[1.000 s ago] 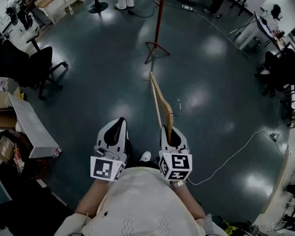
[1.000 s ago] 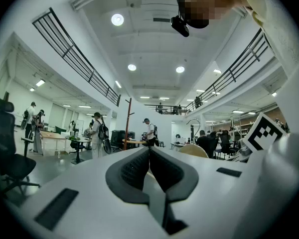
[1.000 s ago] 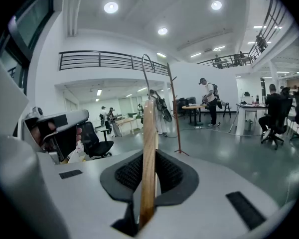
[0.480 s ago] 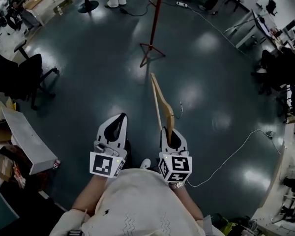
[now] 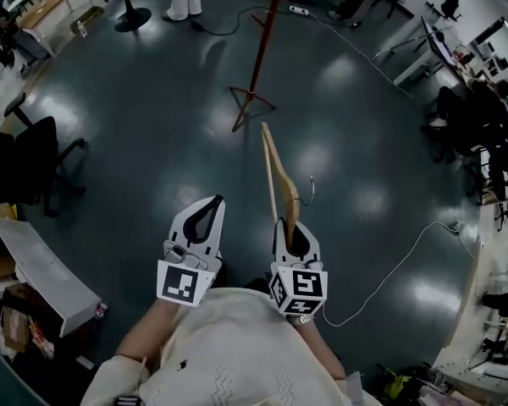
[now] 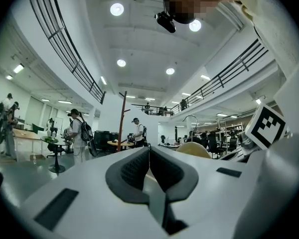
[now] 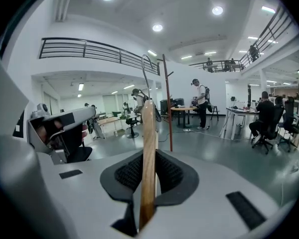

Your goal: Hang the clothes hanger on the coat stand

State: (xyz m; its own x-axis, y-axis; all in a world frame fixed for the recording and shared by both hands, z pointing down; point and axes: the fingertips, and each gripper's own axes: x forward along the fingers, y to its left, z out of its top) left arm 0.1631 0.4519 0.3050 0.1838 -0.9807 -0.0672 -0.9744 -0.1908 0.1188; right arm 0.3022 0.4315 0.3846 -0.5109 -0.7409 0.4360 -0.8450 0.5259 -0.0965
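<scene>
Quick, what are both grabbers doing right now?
Left gripper: shut, nothing between its jaws.
Right gripper: shut on the light-brown wooden clothes hanger.

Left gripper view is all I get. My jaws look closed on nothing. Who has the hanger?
Observer: The right gripper has it. Its jaws are shut on the light wooden clothes hanger.
Operator: Which way does it point?
Observer: In the head view it sticks out forward from the jaws, towards the reddish-brown coat stand.
Operator: Is it touching the stand?
Observer: No. In the right gripper view the stand is well beyond the hanger, with dark floor between them.
</scene>
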